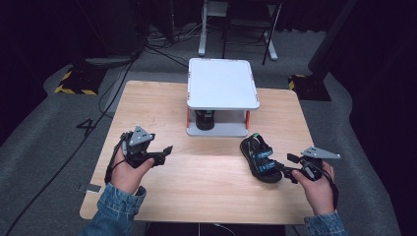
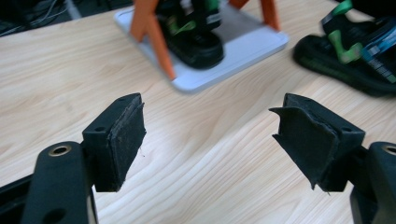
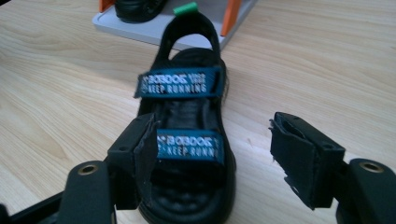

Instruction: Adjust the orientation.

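While both grippers gape empty, one sandal [image 1: 205, 119] sits, seemingly alone, on the rack's [image 1: 223, 82] lower shelf.

Two-tier white shelf rack [image 1: 223, 83] with orange legs, at 12 o'clock on the wooden table [image 1: 162, 105]. Black sandal [image 1: 205, 120] on its lower tier. Yellow-black hazard-striped base [image 1: 74, 81] on the grey floor, 10 o'clock.

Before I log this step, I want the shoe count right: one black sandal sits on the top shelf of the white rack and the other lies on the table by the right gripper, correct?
Not quite. The sandal in the rack sits on the lower shelf, under the bare top shelf, as the high view shows. The other sandal does lie on the table by the right gripper.
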A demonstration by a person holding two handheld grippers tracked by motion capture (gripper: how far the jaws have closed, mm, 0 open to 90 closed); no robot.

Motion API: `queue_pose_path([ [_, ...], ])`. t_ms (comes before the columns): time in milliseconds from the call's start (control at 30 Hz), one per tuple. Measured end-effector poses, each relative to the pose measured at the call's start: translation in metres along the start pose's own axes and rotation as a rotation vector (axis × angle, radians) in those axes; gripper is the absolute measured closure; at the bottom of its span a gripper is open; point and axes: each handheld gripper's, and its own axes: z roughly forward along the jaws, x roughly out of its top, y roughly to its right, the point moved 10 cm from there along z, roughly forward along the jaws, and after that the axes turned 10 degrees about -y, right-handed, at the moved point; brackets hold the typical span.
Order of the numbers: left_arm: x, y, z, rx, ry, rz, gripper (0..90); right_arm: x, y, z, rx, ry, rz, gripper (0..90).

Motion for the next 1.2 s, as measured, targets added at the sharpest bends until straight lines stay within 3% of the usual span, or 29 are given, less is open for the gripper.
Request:
queue_pose_path([
  [233,-0.021,-0.033,-0.012,0.048,-0.024,-0.064,23.2,0.018,-0.016,0.014,0.037,-0.001,-0.023,30.6],
  [433,-0.032,-0.046,-0.012,0.071,-0.030,-0.092,23.4,0.039,-0.025,0.027,0.037,0.029,-0.003,24.5],
  [533,-0.035,-0.048,-0.012,0.075,-0.031,-0.097,23.5,0.047,-0.027,0.037,0.019,0.048,0.013,22.0],
  [600,-0.036,-0.048,-0.012,0.077,-0.034,-0.098,23.5,0.053,-0.026,0.044,-0.011,0.054,0.012,18.8],
  [667,-0.038,-0.049,-0.011,0.077,-0.040,-0.098,23.5,0.060,-0.022,0.053,-0.046,0.069,0.043,18.7],
  [767,-0.040,-0.049,-0.010,0.080,-0.044,-0.104,23.6,0.065,-0.021,0.067,-0.063,0.039,0.056,18.3],
  [1000,-0.041,-0.053,-0.009,0.086,-0.051,-0.105,23.5,0.074,-0.018,0.091,-0.110,-0.064,0.041,29.4],
  [1100,-0.042,-0.054,-0.008,0.087,-0.055,-0.105,23.6,0.072,-0.016,0.097,-0.128,-0.113,0.028,39.8],
  [1200,-0.042,-0.055,-0.007,0.089,-0.052,-0.108,23.6,0.070,-0.014,0.096,-0.117,-0.130,0.047,52.9],
])
